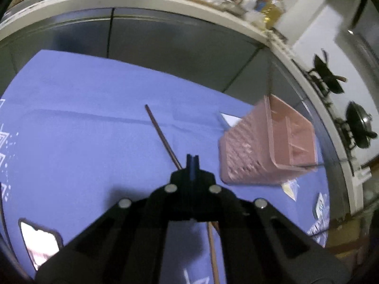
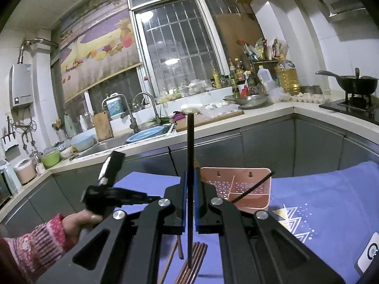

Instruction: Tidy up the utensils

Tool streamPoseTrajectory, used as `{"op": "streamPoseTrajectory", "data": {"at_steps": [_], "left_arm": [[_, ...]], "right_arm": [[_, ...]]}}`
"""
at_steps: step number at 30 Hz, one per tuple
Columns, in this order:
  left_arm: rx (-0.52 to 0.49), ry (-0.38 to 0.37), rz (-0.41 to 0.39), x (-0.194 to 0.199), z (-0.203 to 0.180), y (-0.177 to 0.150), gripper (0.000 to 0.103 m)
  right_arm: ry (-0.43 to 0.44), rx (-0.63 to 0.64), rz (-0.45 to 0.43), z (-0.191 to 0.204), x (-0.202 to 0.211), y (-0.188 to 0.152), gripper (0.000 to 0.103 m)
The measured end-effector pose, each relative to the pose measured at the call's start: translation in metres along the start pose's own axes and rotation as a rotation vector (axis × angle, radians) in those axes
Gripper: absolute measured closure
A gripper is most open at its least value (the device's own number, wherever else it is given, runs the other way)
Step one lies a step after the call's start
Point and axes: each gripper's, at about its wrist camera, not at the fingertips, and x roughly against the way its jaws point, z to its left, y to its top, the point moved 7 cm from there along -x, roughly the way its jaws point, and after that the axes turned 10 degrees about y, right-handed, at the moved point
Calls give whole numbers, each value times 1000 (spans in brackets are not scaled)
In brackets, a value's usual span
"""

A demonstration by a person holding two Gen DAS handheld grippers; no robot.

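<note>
We counted two grippers: the left gripper (image 1: 192,163) and the right gripper (image 2: 190,189). One pink basket (image 1: 267,146) stood on one blue cloth (image 1: 83,123). One black chopstick (image 2: 190,156) stood upright between the right jaws, and a second black chopstick (image 2: 253,187) leaned in the basket. We counted one brown chopstick (image 1: 163,137) between the left jaws, plus one bundle of brown chopsticks (image 2: 193,267) on the cloth, its number too blurred to tell. One phone (image 1: 40,243) lay on the cloth. One person's hand (image 2: 78,224) showed, with one patterned sleeve (image 2: 35,246).
</note>
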Motion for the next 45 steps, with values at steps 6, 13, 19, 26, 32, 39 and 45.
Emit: {"op": "streamPoseTrajectory", "data": {"at_steps": [6,13,19,26,32,39,45], "left_arm": [[-21,11,66,-28,-27,-21,103],[21,71,142,-66,-31,-25,67],[-64,136,216,-91,-38,-36,96],[-67,106,177,-76,-25,-22,103],[-79,77,163,-55,-15,-18,103],[-179,28,210,-36,-48,-90,84],[-280,96,174,-39,-65,-126,62]], "right_arm": [[-5,20,10,13,2,-4,98],[-5,19,9,15,3,-3,98],[-7,-8,-4,9,10,-2,98],[-5,-23,-4,10,17,-7,98],[-2,-11,1,18,20,-9,98],[7,-22,9,20,23,-14,98],[0,-32,7,17,30,-18,98]]}}
